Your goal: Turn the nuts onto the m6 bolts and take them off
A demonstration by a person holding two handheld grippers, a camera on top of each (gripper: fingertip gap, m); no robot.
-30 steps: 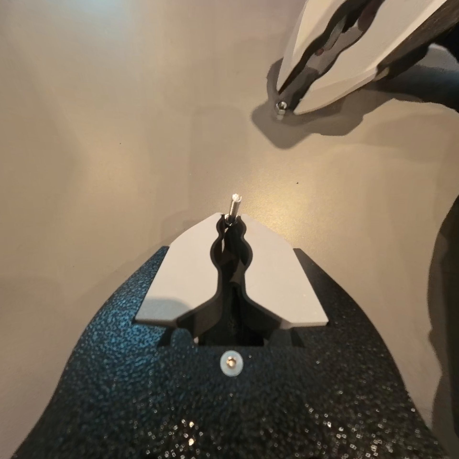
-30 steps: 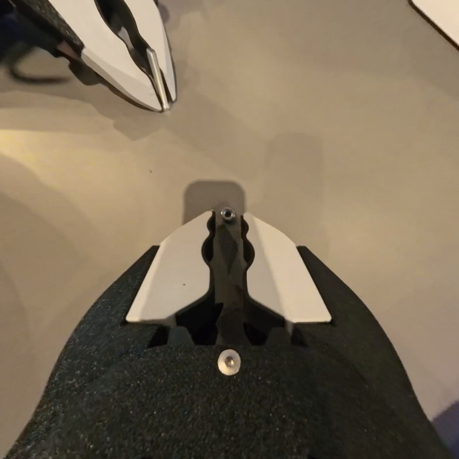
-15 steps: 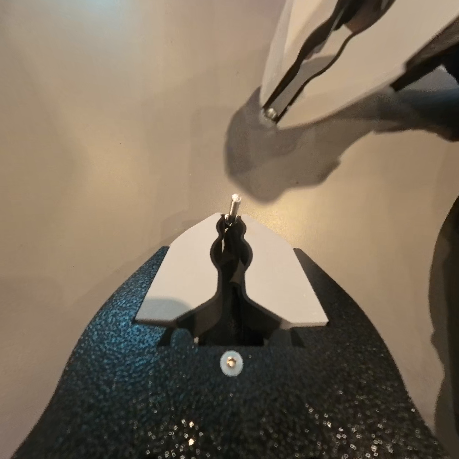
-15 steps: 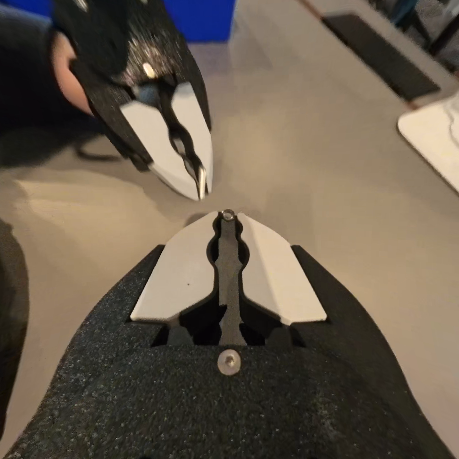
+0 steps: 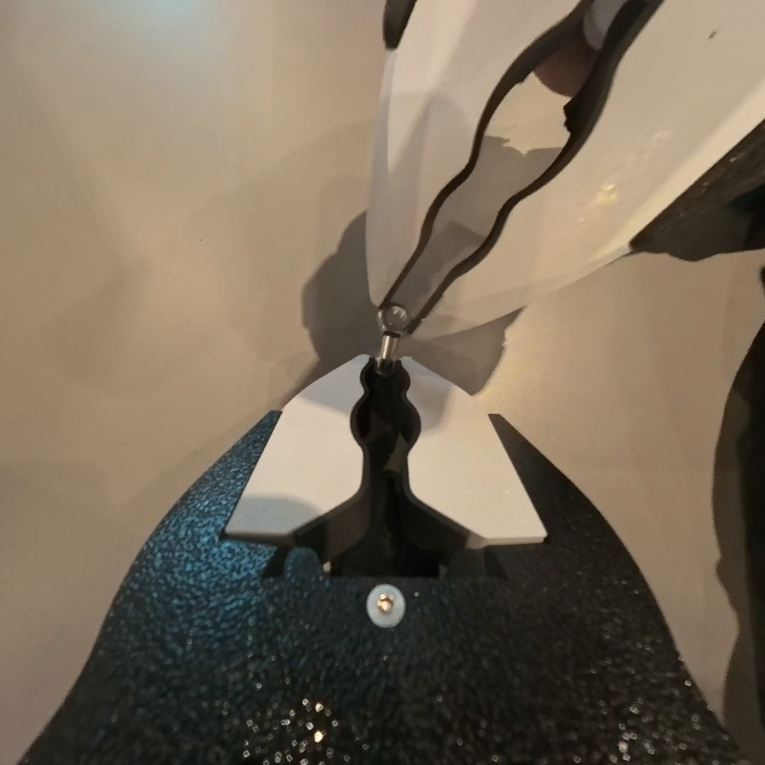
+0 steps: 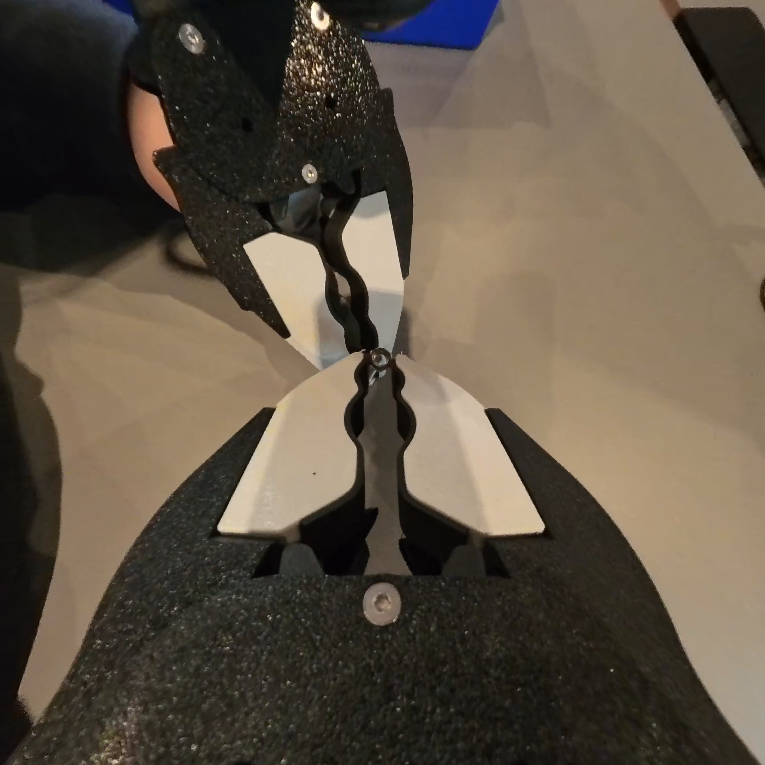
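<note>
Left wrist view: left gripper (image 5: 387, 364) pinches the bolt (image 5: 389, 345), right gripper (image 5: 395, 321) (above) pinching the nut (image 5: 392, 318) at its tip.

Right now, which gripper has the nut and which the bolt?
The right gripper pinches the nut at its fingertips. The left gripper clamps the bolt, whose shank sticks out toward the nut.

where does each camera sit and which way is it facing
Left wrist view: behind the left tongs, looking along them at the bolt they pinch; right tongs come in from above.
Right wrist view: behind the right tongs, which grip the nut, facing the left tongs and a hand.
Shared: both tongs, nut, grey table.
</note>
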